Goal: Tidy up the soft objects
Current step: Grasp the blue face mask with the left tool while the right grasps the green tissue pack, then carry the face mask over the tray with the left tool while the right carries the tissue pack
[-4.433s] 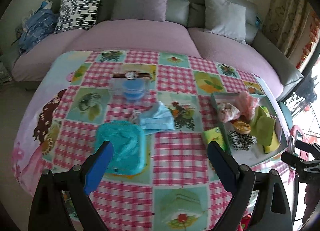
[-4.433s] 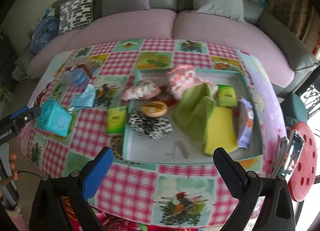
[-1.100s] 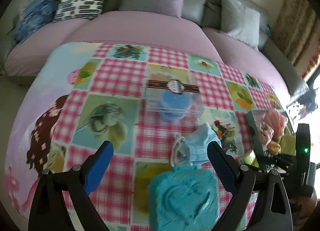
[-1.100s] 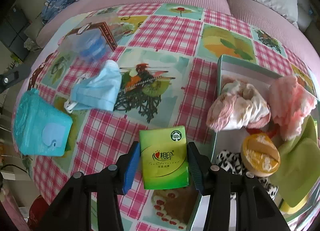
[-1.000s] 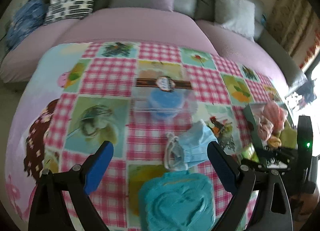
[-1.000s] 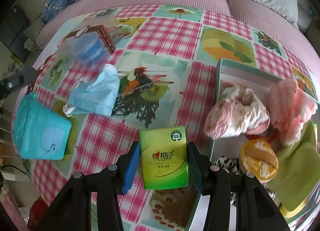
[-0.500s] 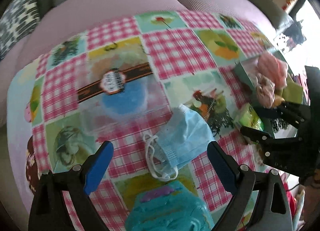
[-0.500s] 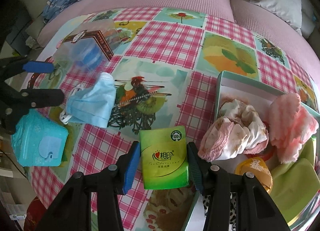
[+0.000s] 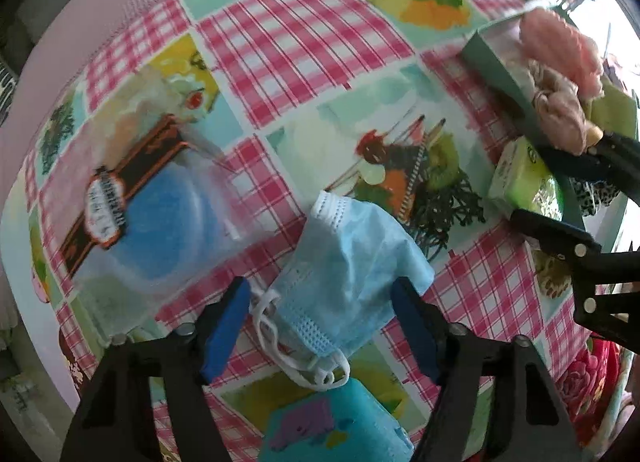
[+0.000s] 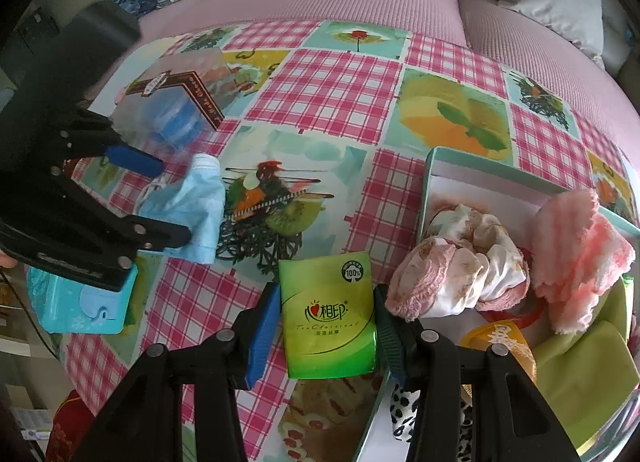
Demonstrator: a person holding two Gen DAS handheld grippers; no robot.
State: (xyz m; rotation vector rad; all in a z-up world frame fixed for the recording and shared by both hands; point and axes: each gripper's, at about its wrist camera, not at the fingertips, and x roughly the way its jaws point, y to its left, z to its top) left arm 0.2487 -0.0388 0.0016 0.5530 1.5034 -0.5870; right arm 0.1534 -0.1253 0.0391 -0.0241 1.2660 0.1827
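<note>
the left gripper (image 9: 320,326) points down over a crumpled light-blue paper face mask (image 9: 352,262) on the pink checked picture tablecloth (image 9: 304,42), its jaws closing with the mask between them, pads not yet pressing. the right gripper (image 10: 326,322) is clamped on a green glossy tissue packet (image 10: 328,314) beside the teal shallow tray (image 10: 430,166).

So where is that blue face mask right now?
The blue face mask lies on the checked tablecloth between the closing left tongs, not yet pinched, with the clear plastic box on its left and the teal wipes pack just below.
</note>
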